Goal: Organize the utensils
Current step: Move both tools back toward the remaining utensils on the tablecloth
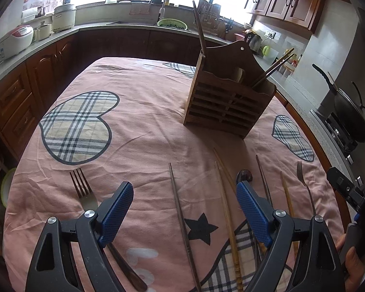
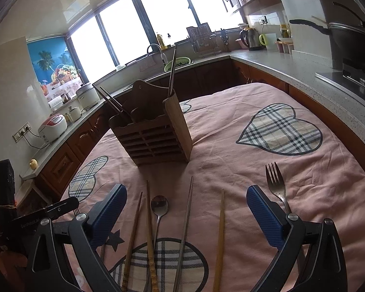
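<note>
Currently both claws hover low over the table, neither holding anything. Left claw (image 1: 185, 196) is spread wide, empty; right claw (image 2: 186, 198) likewise wide open and empty.

Utensils lie loose on the pink cloth (image 2: 231, 131) in a rough row between claws and wooden caddy (image 2: 155, 131), long axes all running roughly from the claws toward the caddy:
- spoon (image 2: 159, 206), bowl end toward the caddy, handle back toward the claws
- fork (image 2: 276, 185) just beside the right claw's right finger, tines toward the far side of the table
- second fork (image 1: 84, 189) by the left claw's left finger, tines also pointing away
- third fork (image 1: 304, 185) at the far right of the left view, same heading
- several chopsticks, e.g. dark metal one (image 2: 186, 221) and pale wooden one (image 2: 220, 233), roughly parallel, slightly fanned

Caddy stands upright mid-table, slatted front facing the claws. Chopsticks (image 2: 112, 103) lean out of one end compartment; one long dark stick (image 2: 172, 70) stands nearly upright in the other end.
</note>
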A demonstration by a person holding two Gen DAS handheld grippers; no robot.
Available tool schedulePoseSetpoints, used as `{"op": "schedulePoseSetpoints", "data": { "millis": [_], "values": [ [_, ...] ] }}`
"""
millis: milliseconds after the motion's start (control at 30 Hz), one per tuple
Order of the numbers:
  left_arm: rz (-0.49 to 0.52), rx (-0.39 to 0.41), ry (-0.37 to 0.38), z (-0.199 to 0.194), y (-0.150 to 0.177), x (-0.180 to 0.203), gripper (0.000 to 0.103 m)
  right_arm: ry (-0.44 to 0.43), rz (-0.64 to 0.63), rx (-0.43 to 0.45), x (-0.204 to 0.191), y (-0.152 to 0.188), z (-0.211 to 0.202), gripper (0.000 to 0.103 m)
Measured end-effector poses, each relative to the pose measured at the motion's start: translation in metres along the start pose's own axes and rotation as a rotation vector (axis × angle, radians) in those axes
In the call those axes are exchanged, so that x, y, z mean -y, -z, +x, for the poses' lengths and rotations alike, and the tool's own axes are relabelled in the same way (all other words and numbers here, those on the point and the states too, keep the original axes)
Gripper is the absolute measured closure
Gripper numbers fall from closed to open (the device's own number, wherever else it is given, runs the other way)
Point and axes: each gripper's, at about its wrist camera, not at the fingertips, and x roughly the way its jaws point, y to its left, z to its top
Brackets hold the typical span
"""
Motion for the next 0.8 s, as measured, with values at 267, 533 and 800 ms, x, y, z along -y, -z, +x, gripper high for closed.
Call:
{"op": "schedulePoseSetpoints", "data": {
  "millis": [267,533,800],
  "values": [
    [0.026,-0.05,-0.001,0.022,-0.003,0.011,0.016,0.0,0.004,-0.04,0.004,0.001,0.013,0.003],
    [0.056,-0.091,0.007,0.049,-0.005,0.023,0.018,-0.01,-0.001,-0.083,0.007,0.0,0.031,0.004],
    [0.089,-0.135,0.023,0.081,-0.012,0.037,0.031,-0.01,-0.006,-0.143,0.009,-0.005,0.06,0.032]
  ]
}}
